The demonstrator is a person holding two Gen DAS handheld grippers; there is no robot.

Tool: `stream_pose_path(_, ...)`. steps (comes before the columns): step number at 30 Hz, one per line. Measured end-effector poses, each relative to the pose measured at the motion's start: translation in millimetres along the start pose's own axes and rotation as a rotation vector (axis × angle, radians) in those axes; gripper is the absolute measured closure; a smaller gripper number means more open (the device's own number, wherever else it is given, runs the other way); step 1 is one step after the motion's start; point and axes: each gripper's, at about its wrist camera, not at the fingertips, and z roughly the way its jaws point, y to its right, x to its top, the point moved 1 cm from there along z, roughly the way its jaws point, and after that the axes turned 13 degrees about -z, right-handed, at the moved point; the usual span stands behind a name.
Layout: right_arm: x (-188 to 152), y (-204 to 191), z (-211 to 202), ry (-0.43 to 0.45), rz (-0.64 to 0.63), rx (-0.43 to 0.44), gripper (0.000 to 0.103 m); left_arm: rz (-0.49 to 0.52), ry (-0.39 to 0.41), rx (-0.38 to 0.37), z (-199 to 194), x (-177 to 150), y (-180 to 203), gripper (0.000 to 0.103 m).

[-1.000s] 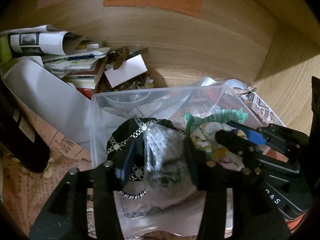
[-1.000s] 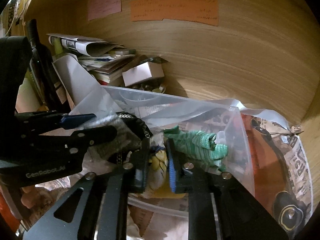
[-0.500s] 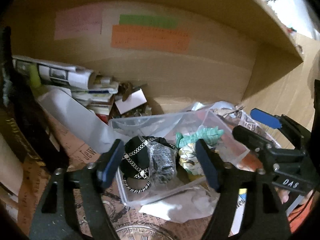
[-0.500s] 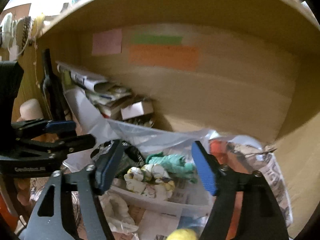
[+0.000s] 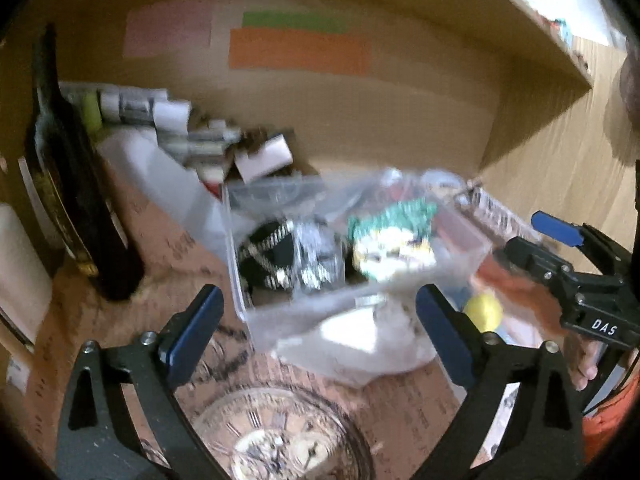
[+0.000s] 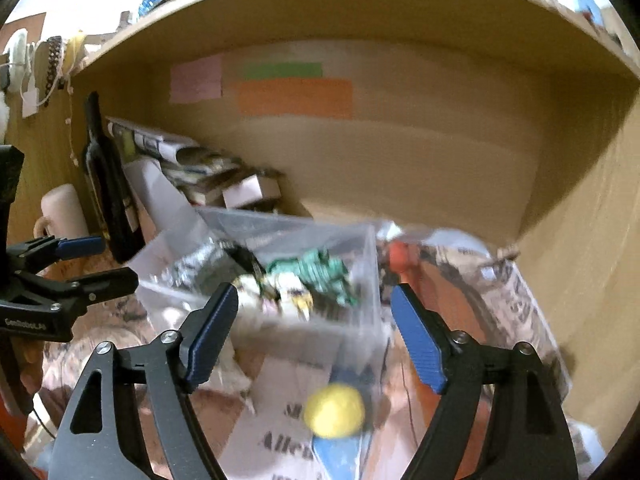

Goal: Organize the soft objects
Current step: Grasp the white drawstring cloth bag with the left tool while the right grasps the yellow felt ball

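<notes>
Warm, dim indoor light; both views motion-blurred.
Fisheye corners go black; the clear bin beyond the claw smears worst.

A wooden shelf carries newspapers, a clear bin, a dark bottle.

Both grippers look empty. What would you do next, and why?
Probably lower the right gripper onto the yellow ball. It lies loose in front of the clear bin, which already holds other soft things, and the gripper is open just above it.
</notes>
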Motion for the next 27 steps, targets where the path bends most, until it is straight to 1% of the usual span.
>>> stream_pose_path(7,-42,1,20,-0.145,0.009,0.011,0.026,0.013,-0.133,0.044,35,-29,-2,0.005)
stream_pose_path(11,-60,3,35,-0.215,0.038,0.042,0.027,0.014,-0.162,0.039,48,-31,0,0.005)
stream_pose_path(15,-68,8,44,-0.252,0.083,0.070,0.027,0.014,-0.198,0.022,60,-31,6,0.005)
stream_pose_path(16,-69,10,45,-0.255,0.093,0.079,0.030,0.017,-0.208,0.012,61,-33,8,0.005)
stream_pose_path(17,-70,10,46,-0.258,0.098,0.085,0.036,0.020,-0.216,0.008,64,-33,9,0.005)
stream_pose_path(18,-71,10,47,-0.263,0.101,0.092,0.040,0.022,-0.226,0.003,66,-34,11,0.005)
stream_pose_path(20,-73,9,50,-0.275,0.105,0.108,0.057,0.021,-0.241,-0.004,70,-36,14,0.005)
stream_pose_path(21,-74,9,51,-0.278,0.106,0.114,0.060,0.019,-0.246,-0.008,72,-37,14,0.006)
stream_pose_path(23,-74,8,49,-0.270,0.104,0.114,0.061,0.015,-0.254,-0.022,73,-39,16,0.015)
stream_pose_path(25,-73,8,45,-0.252,0.101,0.110,0.061,0.019,-0.276,-0.050,74,-42,19,0.032)
stream_pose_path(27,-71,7,41,-0.236,0.096,0.105,0.061,0.023,-0.284,-0.067,74,-45,21,0.041)
